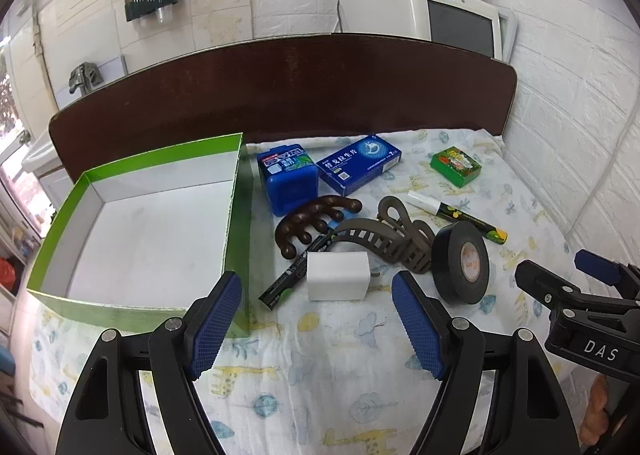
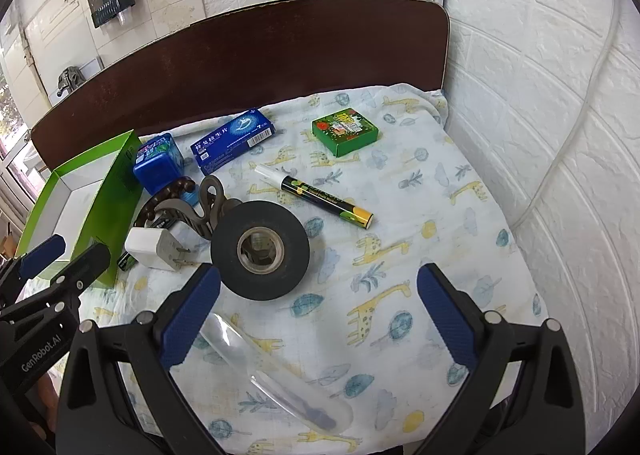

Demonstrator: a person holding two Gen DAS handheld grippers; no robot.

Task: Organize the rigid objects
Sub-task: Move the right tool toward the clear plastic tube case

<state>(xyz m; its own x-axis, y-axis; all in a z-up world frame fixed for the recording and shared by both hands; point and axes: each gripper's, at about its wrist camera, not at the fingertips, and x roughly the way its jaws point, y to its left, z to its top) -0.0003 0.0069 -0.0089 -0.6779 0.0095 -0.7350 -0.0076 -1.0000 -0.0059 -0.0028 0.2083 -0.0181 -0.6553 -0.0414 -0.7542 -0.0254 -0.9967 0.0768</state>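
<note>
While both claws gape — green box (image 1: 132, 223) empty.

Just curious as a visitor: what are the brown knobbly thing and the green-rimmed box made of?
The brown knobbly massager looks like polished wood, dark and glossy with rounded knobs, though it could be plastic. The green box seems coated cardboard: thin folded walls, white inside.
</note>
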